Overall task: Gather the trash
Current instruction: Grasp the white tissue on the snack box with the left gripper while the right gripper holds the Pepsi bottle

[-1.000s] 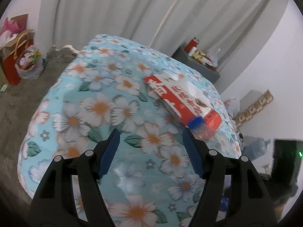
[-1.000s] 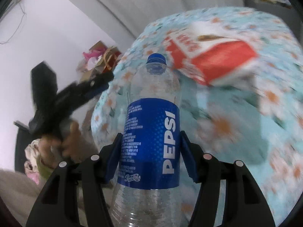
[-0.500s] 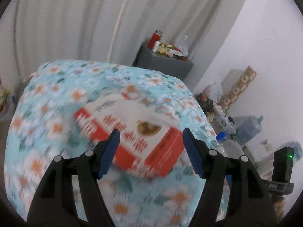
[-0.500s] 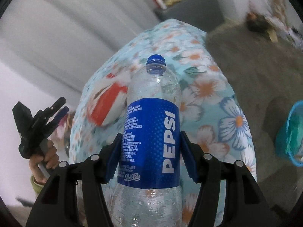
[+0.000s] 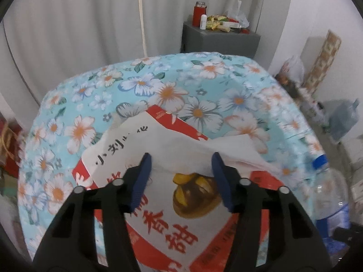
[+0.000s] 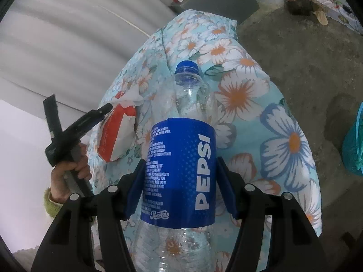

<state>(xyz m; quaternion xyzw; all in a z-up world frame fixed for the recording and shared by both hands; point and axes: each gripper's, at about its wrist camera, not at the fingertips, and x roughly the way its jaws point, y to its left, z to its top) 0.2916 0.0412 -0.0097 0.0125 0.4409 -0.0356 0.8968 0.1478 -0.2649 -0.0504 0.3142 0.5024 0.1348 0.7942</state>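
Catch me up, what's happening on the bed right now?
A person with two handheld grippers is collecting trash off a floral bedspread. The right gripper is shut on an empty Pepsi bottle, held up over the bed. The left gripper is open, hovering right over a red and white paper bag, not gripping it yet.

The left gripper (image 5: 181,156) stands wide, its jaws straddling the paper bag (image 5: 158,204) on the floral cloth (image 5: 204,86). Bare cloth lies beyond the bag. The Pepsi bottle (image 6: 181,172) fills the right gripper (image 6: 180,165); the teal bin (image 6: 354,145), probably open-topped, stands across bare floor (image 6: 295,63).
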